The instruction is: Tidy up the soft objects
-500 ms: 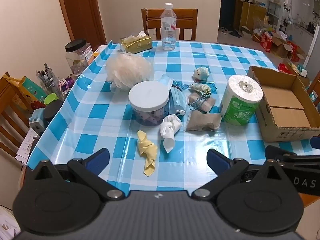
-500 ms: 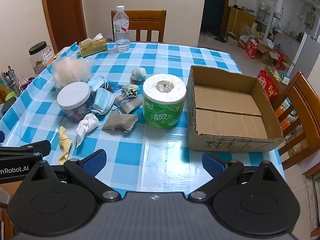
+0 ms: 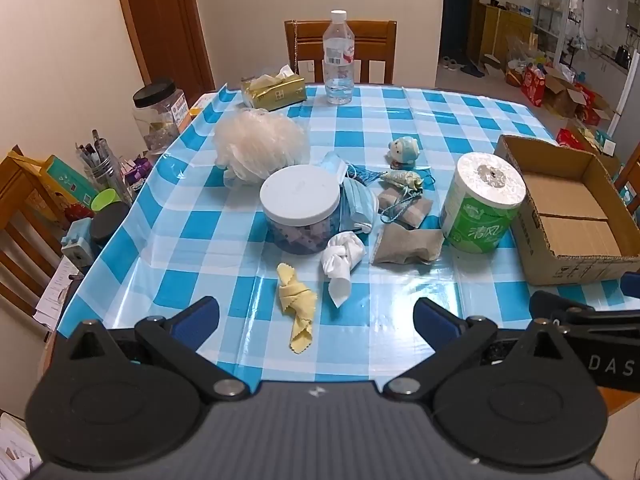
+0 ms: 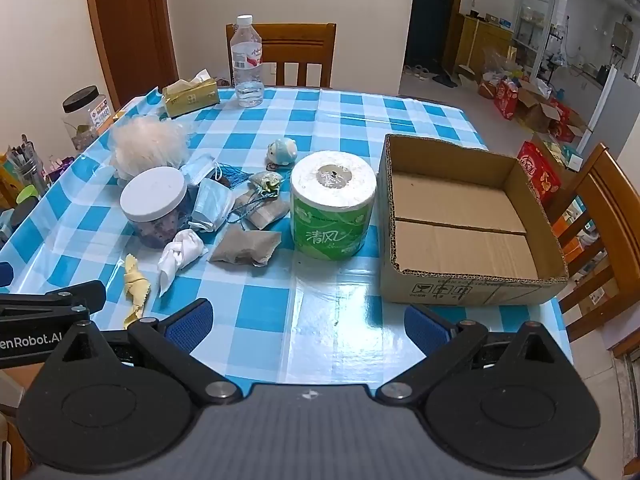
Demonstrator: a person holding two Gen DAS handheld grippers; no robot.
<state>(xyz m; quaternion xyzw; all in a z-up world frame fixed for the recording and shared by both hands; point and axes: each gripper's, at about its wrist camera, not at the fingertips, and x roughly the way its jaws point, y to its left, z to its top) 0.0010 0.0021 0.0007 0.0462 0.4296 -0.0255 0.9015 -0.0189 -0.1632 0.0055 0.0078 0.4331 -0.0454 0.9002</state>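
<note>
Soft items lie mid-table: a yellow cloth [image 3: 298,312] [image 4: 134,284], a knotted white cloth [image 3: 340,260] [image 4: 178,254], a grey pouch [image 3: 408,244] [image 4: 246,246], blue face masks [image 3: 358,204] [image 4: 210,198], a pale bath pouf [image 3: 260,146] [image 4: 148,144], a small blue plush [image 3: 404,152] [image 4: 282,152] and a green-wrapped paper roll [image 3: 482,200] [image 4: 332,204]. An empty cardboard box [image 3: 576,216] [image 4: 460,216] stands at the right. My left gripper [image 3: 316,320] and right gripper [image 4: 308,324] hover open over the near table edge, holding nothing.
A white-lidded jar [image 3: 300,208] stands among the soft items. A water bottle [image 3: 339,60], a tissue pack [image 3: 274,90] and a black-lidded jar [image 3: 160,112] sit at the back. Wooden chairs [image 4: 600,240] flank the table; a pen cup [image 3: 100,168] clutters the left.
</note>
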